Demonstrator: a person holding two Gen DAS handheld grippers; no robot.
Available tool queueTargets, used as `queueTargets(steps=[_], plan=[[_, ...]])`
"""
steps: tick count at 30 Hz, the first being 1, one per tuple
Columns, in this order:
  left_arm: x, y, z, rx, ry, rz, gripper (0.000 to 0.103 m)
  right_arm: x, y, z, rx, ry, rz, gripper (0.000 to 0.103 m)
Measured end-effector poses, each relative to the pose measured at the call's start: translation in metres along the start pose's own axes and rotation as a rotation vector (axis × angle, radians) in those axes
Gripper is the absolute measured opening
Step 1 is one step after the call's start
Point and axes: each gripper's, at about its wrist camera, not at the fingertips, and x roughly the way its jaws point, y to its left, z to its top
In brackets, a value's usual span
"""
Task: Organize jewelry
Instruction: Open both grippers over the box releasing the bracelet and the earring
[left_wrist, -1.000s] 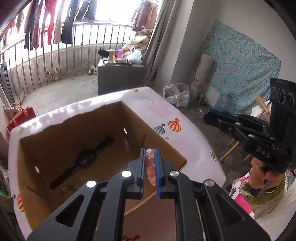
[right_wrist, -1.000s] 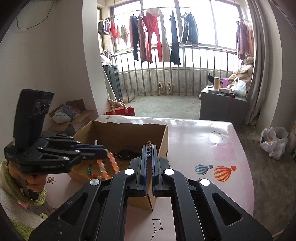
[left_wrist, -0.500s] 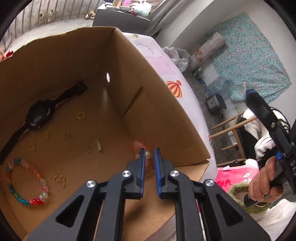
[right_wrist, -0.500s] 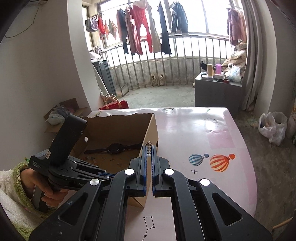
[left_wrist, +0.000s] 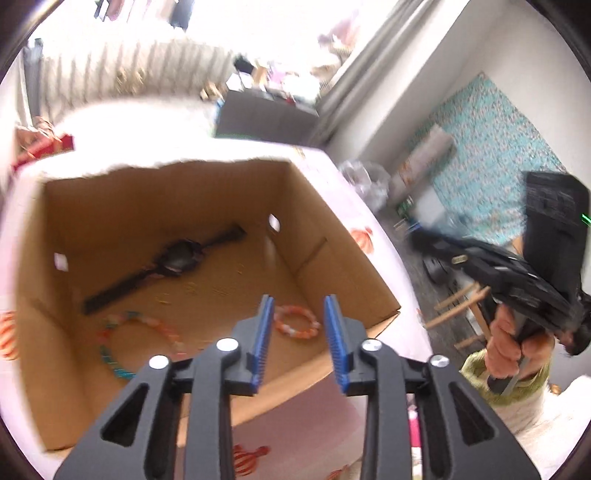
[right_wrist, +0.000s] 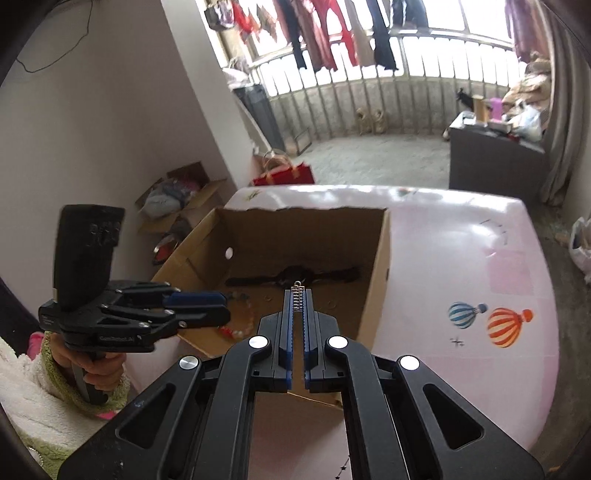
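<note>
Bracelet dropped in the box, chain waiting its turn

The left gripper (left_wrist: 298, 320) opens above the cardboard box (left_wrist: 343, 258), nothing between its pads; the orange bracelet (left_wrist: 296, 322) lies on the box floor. The right gripper (right_wrist: 298, 295) pinches a small silver chain (right_wrist: 297, 293) beside the box, apparently next.

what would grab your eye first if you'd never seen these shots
The open cardboard box on the pink balloon-print table, with a black watch and bead bracelets on its floor. The left tongs are opening above an orange-and-white bracelet, nothing between them. The right tongs pinch a small silver earring over the box.
</note>
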Motion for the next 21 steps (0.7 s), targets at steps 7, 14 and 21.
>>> queueTargets(steps=[7, 14, 21], plan=[[-0.060, 0.026, -0.024, -0.003, -0.145, 0.167, 0.061, 0.101, 0.028, 0.016, -0.086, 0.389, 0.065, 0.002], [-0.080, 0.054, -0.044, -0.044, -0.181, 0.246, 0.066, 0.175, 0.047, 0.015, -0.149, 0.590, -0.005, 0.002], [-0.085, 0.055, -0.051, -0.051, -0.197, 0.271, 0.072, 0.189, 0.040, 0.016, -0.074, 0.605, -0.051, 0.012]])
